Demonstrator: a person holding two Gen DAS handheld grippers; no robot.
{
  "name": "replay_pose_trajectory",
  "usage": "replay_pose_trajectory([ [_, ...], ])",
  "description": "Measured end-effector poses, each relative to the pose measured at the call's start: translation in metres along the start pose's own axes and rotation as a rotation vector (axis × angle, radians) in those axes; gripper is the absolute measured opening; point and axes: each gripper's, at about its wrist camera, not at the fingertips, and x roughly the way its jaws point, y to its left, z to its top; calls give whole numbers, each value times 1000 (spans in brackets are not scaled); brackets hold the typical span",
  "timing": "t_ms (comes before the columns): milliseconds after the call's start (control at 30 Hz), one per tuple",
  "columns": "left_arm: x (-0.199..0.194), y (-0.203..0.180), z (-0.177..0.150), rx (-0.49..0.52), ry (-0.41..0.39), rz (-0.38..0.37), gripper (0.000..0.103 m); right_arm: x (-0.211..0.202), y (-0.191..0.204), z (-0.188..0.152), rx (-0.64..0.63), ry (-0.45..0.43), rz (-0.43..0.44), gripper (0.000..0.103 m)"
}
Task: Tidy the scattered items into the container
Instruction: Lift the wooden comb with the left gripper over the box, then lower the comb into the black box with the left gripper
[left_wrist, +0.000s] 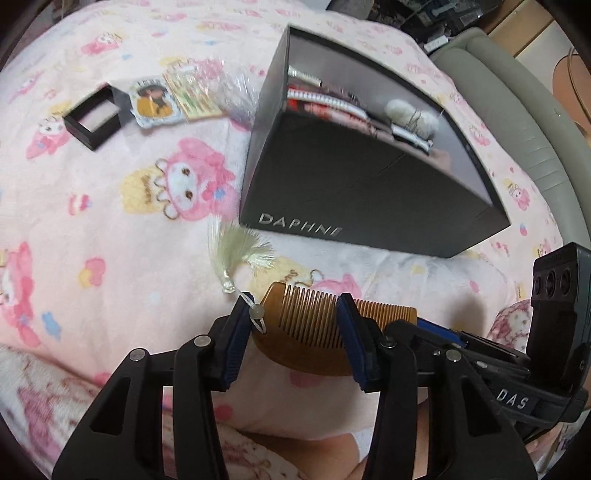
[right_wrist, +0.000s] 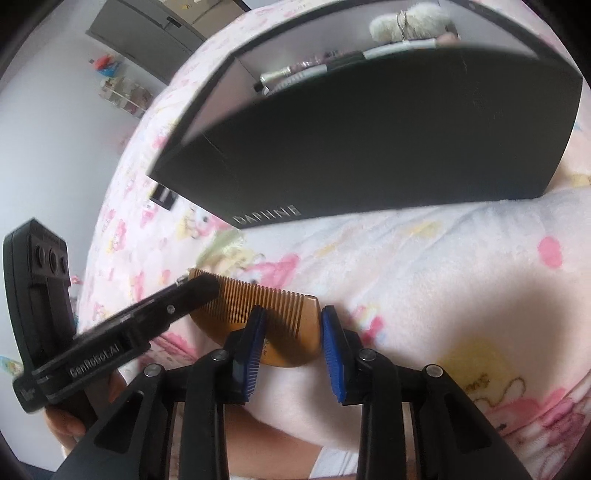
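Several items lie in the black cardboard box (left_wrist: 369, 184) beyond the fingers, while the amber wooden comb (left_wrist: 314, 332) sits between both the left gripper (left_wrist: 295, 332) and the right gripper (right_wrist: 291, 343), each with fingers wide, and a small black square frame (left_wrist: 92, 120) and a cartoon card (left_wrist: 155, 103) wait far ahead to the left.

2 wrist cams, low & close; both share comb (left_wrist: 314, 325), box (left_wrist: 369, 199).

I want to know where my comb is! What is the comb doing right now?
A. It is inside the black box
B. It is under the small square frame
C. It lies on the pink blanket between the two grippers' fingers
C: the wooden comb lies on the pink blanket in front of the black Daphne box, with the left gripper and right gripper open around its ends.
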Motion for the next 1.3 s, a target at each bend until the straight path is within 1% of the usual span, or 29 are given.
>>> replay_pose_trajectory([
  [67,-12,-6,4,2,-21,-3,46,-12,4,3,-13,-30,7,27],
  [167,-29,-25,13,41,-59,-2,46,-35,11,9,-32,-80,18,27],
  [333,-52,-45,32,67,-123,-50,46,-70,13,27,-46,-156,37,27],
  [467,-61,-61,52,75,-163,-77,46,-93,15,47,-44,-207,52,27],
  [533,-63,-68,63,81,-174,-79,46,-104,18,60,-54,-234,49,27],
  [667,-71,-87,91,107,-222,-67,46,-119,26,92,-108,-271,30,27],
  [767,-73,-99,115,112,-259,-51,46,-124,31,118,-159,-271,30,27],
  [867,-68,-105,138,95,-276,-52,46,-126,28,143,-186,-261,53,27],
  [1000,-47,-107,160,62,-265,-77,46,-114,12,173,-176,-233,72,27],
  [1067,-32,-104,166,37,-236,-102,46,-102,-3,183,-153,-218,80,27],
  [1133,-14,-100,169,20,-194,-115,46,-90,-17,185,-127,-197,85,27],
  [1233,14,-96,165,13,-143,-85,46,-65,-34,185,-89,-143,88,27],
  [1300,31,-91,162,-6,-109,-73,46,-53,-39,186,-84,-119,70,27],
])
